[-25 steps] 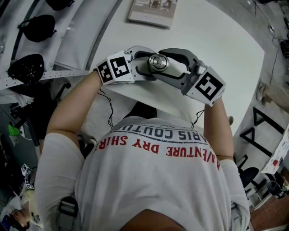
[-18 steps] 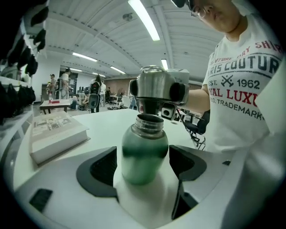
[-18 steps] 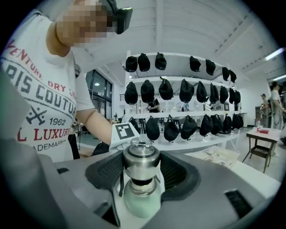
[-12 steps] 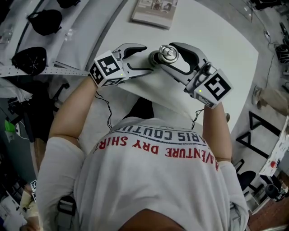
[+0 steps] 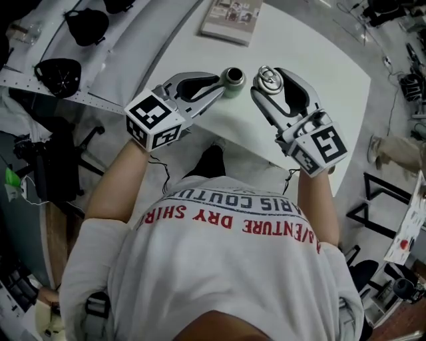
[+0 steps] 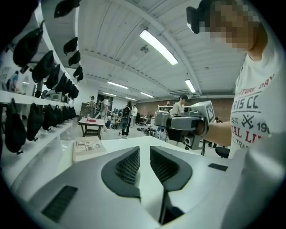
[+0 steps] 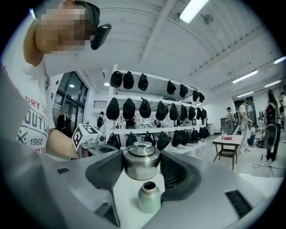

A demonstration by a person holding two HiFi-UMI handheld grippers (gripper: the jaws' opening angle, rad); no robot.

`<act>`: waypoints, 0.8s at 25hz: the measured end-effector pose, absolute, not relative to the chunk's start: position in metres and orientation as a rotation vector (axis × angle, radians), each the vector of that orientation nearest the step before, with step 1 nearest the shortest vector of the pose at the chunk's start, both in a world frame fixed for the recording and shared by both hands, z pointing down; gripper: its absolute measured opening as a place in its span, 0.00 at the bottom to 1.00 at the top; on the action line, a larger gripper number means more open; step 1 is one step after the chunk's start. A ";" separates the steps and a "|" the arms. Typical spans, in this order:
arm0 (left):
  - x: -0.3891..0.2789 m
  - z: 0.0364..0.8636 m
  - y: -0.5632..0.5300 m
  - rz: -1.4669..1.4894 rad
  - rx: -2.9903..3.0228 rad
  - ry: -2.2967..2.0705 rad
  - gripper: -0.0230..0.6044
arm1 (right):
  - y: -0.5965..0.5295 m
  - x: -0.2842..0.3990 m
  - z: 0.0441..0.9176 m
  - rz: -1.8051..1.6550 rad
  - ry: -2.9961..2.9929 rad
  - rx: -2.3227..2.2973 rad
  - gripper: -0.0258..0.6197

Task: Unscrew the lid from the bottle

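A pale green bottle with an open mouth stands on the white table. It shows low in the right gripper view. My right gripper is shut on the silver lid, which hangs above and beside the bottle, clear of it. My left gripper points at the bottle from the left, its tips just short of it. Its jaws have just been closing; only a narrow gap is left between the pads, and nothing is in it. The left gripper view does not show the bottle.
A booklet lies at the table's far edge. White shelves with black caps run along the left, and also show in the right gripper view. My torso hangs over the table's near edge. A small table stands far off.
Both grippers rose and moved apart. The lid came away from the bottle in the right gripper. The left gripper let go of the bottle, and its jaws closed almost fully.
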State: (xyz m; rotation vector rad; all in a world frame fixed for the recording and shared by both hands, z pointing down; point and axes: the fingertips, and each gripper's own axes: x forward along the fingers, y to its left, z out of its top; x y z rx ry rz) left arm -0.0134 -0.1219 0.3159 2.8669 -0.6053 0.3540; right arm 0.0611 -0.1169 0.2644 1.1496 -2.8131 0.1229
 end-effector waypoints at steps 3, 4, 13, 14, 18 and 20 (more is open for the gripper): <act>-0.020 0.295 -0.108 0.319 2.791 -0.732 0.13 | -0.095 0.066 0.249 0.136 -2.826 1.204 0.44; -0.022 0.289 -0.104 0.306 2.759 -0.770 0.12 | -0.088 0.067 0.245 0.137 -2.828 1.218 0.44; -0.017 0.234 -0.035 0.106 2.734 -0.819 0.11 | -0.027 0.066 0.235 0.118 -2.809 1.239 0.44; -0.016 0.230 -0.027 0.095 2.746 -0.819 0.11 | -0.021 0.064 0.235 0.116 -2.812 1.234 0.44; -0.013 0.226 -0.005 0.084 2.769 -0.817 0.11 | -0.003 0.059 0.238 0.144 -2.822 1.217 0.44; -0.013 0.227 -0.001 0.077 2.756 -0.813 0.11 | 0.003 0.060 0.238 0.152 -2.831 1.223 0.44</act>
